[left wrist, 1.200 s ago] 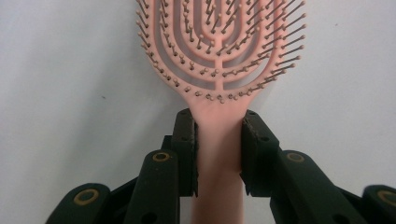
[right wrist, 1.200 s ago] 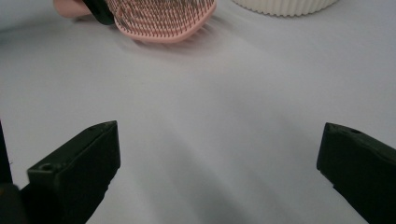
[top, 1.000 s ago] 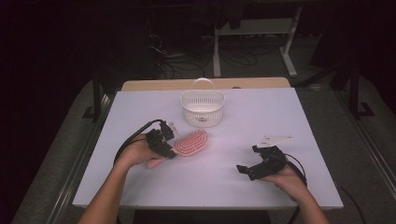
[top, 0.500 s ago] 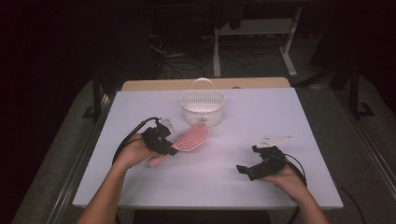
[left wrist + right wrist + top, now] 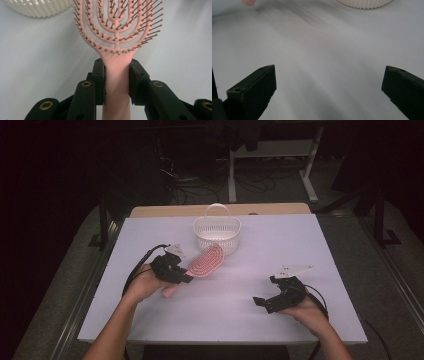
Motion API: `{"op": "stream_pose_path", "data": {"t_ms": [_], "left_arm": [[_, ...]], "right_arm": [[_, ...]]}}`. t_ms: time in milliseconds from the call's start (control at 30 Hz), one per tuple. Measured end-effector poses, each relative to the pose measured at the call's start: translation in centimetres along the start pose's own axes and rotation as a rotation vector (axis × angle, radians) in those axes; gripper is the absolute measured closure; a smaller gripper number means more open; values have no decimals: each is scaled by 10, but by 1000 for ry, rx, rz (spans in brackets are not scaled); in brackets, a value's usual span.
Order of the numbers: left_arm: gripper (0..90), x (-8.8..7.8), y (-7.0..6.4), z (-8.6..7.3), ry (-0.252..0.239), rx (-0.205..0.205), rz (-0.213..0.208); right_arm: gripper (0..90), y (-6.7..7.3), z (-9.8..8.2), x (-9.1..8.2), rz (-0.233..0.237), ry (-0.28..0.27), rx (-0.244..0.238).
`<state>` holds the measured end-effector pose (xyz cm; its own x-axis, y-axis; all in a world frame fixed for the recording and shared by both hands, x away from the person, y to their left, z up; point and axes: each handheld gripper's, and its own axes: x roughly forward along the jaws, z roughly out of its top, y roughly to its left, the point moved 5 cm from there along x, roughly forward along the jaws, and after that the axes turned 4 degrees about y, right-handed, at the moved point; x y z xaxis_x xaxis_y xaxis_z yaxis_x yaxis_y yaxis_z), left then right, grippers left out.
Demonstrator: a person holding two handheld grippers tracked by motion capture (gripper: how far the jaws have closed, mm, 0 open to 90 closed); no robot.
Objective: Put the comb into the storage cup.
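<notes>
From above, the left gripper holds the pink hairbrush left of centre, its head just near of the white basket, while the left gripper view shows jaws clamped on its handle, and the right gripper gapes over bare table.

Both forearms are bare, with no sleeves. The left gripper and the right gripper are black, angular blocks, each topped by a pale grey three-cornered plate. A black cable loops from each. The black fingers are flat-faced, on links with brass-ringed screw holes.
</notes>
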<state>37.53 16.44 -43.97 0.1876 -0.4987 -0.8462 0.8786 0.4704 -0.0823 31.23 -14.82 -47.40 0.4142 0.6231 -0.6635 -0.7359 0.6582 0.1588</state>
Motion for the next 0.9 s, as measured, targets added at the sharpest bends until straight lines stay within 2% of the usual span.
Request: {"op": "stream_pose_path", "data": {"t_ms": [333, 700, 900], "left_arm": [[708, -8, -1, 6, -91, -8, 19], [708, -14, -4, 15, -221, -6, 54], [708, -14, -7, 19, -291, -13, 48]], "right_arm": [[0, 0, 0, 0, 1, -1, 0], [0, 1, 0, 1, 3, -1, 1], [0, 1, 0, 1, 2, 1, 0]]}}
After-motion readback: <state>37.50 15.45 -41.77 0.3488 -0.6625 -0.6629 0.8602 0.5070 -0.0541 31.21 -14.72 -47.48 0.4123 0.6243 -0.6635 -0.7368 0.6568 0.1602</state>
